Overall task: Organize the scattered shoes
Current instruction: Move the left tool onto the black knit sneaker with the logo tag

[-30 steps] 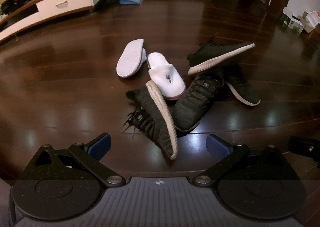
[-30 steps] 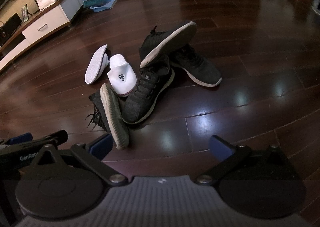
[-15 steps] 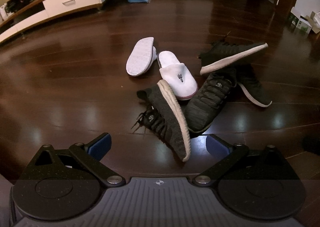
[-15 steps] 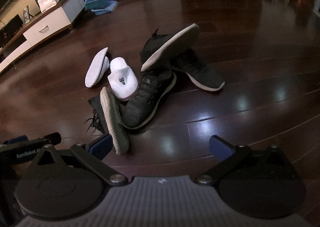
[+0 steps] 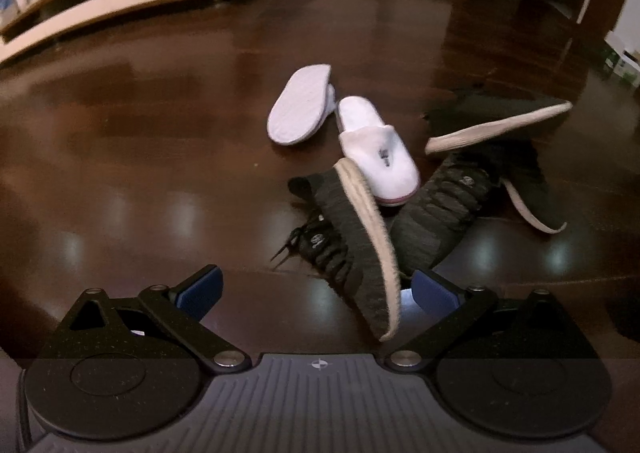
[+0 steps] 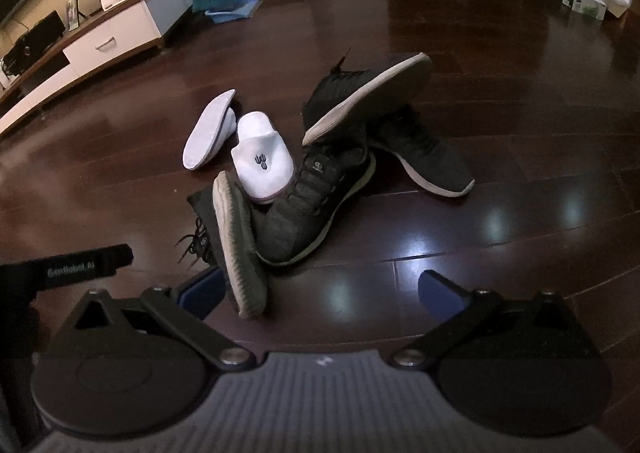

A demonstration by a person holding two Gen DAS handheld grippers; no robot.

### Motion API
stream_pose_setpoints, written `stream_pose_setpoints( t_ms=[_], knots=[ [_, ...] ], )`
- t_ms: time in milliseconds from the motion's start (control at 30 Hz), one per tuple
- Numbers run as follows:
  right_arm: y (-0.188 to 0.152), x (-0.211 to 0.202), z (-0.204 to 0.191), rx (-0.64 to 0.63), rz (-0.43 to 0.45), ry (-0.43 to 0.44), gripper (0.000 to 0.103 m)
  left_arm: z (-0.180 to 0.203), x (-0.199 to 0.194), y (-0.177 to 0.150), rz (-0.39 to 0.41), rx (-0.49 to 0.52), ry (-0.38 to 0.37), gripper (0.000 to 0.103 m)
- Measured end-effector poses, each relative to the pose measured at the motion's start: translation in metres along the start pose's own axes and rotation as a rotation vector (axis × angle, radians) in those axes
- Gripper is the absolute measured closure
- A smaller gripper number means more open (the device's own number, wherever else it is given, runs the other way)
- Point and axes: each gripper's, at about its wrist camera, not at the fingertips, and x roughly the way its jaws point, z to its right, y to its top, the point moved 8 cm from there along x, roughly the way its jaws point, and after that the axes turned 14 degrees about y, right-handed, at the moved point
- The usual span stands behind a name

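Left wrist view is showing the left hand-held gripper (image 5: 316, 291) spread wide and holding nothing, hovering over the near dark sneaker (image 5: 352, 245), which is lying on its side at six o'clock of the pile. The white slipper (image 5: 378, 149) is leaning on it; two more sneakers are stacking up at three o'clock. The right hand-held gripper (image 6: 320, 289) is likewise gaping. Bare floor (image 5: 140, 173) is lying open at nine o'clock for lining up pairs.

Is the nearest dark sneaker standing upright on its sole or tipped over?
Tipped onto its side: the nearest dark sneaker shows its pale ribbed sole edge-on facing right, laces spilling left onto the floor.
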Motion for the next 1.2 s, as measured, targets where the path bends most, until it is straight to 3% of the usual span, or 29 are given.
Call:
stream_pose_setpoints(
  t_ms=[467, 933, 1200],
  knots=[
    [0.013, 0.041, 0.002, -0.024, 0.010, -0.004, 0.000, -0.021, 0.057, 0.010, -0.087, -0.111, 0.023, 0.003],
    [0.021, 0.095, -0.009, -0.047, -0.005, 0.034, 0.000, -0.027, 0.126, 0.022, -0.148, -0.127, 0.020, 0.006],
    [0.010, 0.127, 0.002, -0.041, -0.052, 0.019, 0.000, -0.023, 0.166, 0.026, -0.200, -0.167, -0.044, 0.006]
  ],
)
